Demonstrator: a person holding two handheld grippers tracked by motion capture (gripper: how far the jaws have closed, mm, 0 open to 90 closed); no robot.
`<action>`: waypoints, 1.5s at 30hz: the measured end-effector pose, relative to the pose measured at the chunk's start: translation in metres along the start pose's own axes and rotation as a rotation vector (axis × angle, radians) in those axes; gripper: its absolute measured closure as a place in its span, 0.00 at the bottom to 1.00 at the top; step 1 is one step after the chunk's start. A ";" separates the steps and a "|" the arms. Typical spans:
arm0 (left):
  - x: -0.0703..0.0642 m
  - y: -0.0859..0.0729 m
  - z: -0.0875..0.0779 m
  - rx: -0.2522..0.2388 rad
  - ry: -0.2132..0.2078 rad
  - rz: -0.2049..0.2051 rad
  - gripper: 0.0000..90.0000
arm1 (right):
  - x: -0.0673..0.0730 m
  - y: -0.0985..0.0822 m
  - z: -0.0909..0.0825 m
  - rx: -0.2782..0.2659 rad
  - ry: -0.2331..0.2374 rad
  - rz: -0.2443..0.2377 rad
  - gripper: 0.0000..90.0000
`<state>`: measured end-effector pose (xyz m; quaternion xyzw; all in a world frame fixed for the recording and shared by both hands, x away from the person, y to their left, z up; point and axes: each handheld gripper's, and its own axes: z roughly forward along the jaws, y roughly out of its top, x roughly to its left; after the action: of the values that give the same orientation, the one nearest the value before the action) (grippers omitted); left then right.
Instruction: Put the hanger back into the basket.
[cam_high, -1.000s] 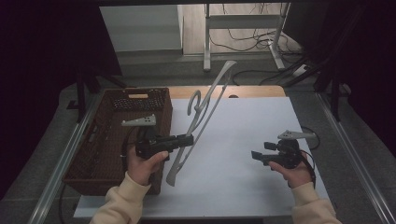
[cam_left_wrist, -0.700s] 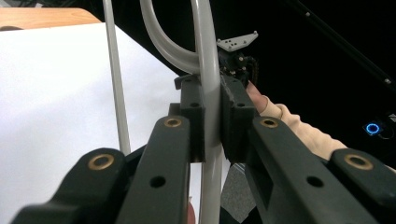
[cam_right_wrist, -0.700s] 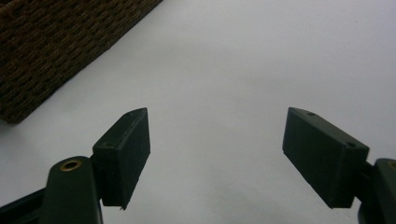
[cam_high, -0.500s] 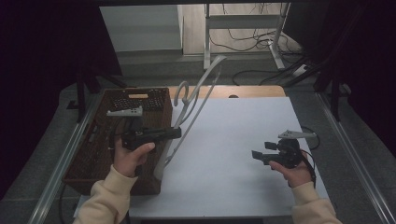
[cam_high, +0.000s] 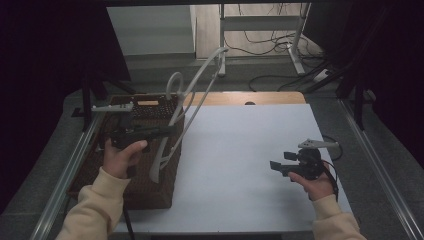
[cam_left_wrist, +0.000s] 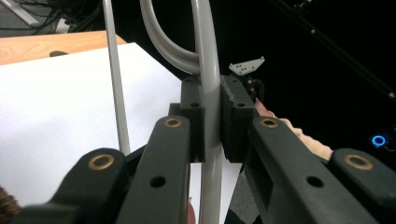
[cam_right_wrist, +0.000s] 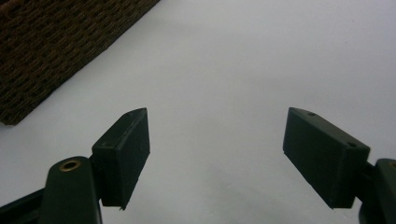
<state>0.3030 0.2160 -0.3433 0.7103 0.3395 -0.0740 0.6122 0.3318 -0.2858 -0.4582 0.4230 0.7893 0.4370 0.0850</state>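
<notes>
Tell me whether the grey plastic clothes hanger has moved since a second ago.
Yes. The grey plastic clothes hanger, clamped in the left gripper, has shifted leftward from above the white table to over the dark woven basket.

High view looks forward and down over the white table (cam_high: 240, 150). Both gripper views sit close behind their jaws, sharing that table and the wicker basket (cam_right_wrist: 56, 42).

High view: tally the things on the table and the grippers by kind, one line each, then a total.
Grey plastic clothes hanger, clamped in the left gripper: 1
Dark brown woven wicker basket: 1
Black two-jaw grippers, the left one and the right gripper: 2
White table sheet: 1
Total: 5
</notes>
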 end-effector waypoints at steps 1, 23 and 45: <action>0.002 0.001 -0.004 0.000 0.001 0.005 0.90 | 0.000 0.000 0.000 0.000 0.000 0.002 0.25; 0.031 0.000 -0.056 0.024 0.067 0.006 0.90 | -0.002 -0.001 0.002 0.007 -0.009 0.003 0.25; 0.062 -0.015 -0.083 0.078 0.124 -0.013 0.90 | -0.002 -0.002 0.004 0.009 -0.011 0.012 0.25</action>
<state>0.3162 0.3168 -0.3680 0.7345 0.3784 -0.0470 0.5614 0.3343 -0.2853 -0.4623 0.4305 0.7882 0.4316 0.0845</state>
